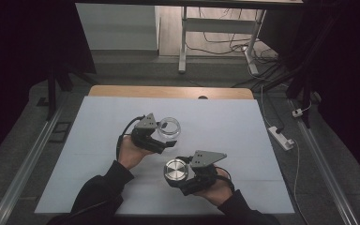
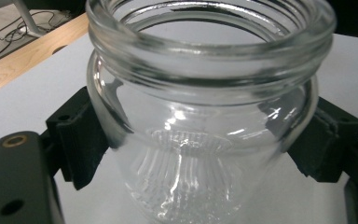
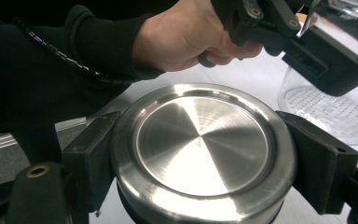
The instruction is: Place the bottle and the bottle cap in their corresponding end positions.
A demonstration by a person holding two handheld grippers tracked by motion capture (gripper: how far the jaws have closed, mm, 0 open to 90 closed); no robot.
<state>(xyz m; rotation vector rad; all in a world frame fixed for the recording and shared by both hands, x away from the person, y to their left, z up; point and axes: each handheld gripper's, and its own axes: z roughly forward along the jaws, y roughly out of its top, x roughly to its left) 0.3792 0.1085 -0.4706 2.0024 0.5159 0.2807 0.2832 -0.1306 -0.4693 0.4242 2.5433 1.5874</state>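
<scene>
High view: desk (image 1: 98, 154) covered by a pale sheet, with a strip of bare wood along its far edge, carries the work; both of the person's dark-sleeved forearms come in from the near side. Left gripper (image 1: 161, 136) sits near the middle of the desk, its fingers (image 2: 77, 135) pinching a clear glass jar (image 1: 169, 127) from both sides below the threaded neck. Left gripper view confirms the grip: one black pad presses each flank of the jar (image 2: 200, 140), which is open-mouthed and appears empty, though reflections make the contents hard to judge. Whether the jar base rests on the desk or is held just above it cannot be told. Right gripper (image 1: 180, 176) lies nearer the person and to the right of the left one, its fingers (image 3: 93, 158) clamped on opposite edges of a round brushed-metal lid (image 1: 176, 169), flat face upward. Right gripper view shows the lid (image 3: 203, 147) held level, with the jar and the left hand (image 3: 186, 39) beyond it, near but apart.
</scene>
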